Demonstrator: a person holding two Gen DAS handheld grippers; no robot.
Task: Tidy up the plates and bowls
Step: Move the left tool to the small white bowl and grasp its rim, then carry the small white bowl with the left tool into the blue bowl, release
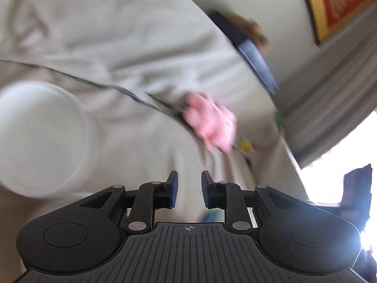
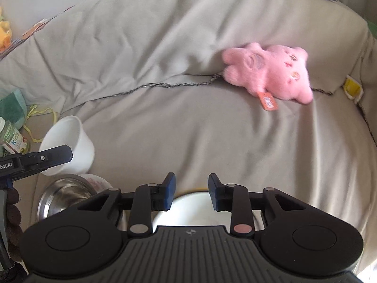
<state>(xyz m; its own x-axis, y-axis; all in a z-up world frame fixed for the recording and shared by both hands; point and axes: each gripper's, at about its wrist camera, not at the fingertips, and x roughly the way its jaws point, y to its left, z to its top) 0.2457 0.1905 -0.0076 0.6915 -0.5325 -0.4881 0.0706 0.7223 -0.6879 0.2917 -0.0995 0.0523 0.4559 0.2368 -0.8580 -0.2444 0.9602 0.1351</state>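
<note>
While both stand parted and empty, the right tool (image 2: 192, 192) hovers over a white round plate (image 2: 193, 206) on the grey bed sheet (image 2: 188, 129); a white plastic bowl (image 2: 70, 141) lies at ten o'clock, a steel bowl (image 2: 61, 195) below it. The left tool (image 1: 189, 189) faces a blurred white bowl (image 1: 42, 139) at ten o'clock.
</note>
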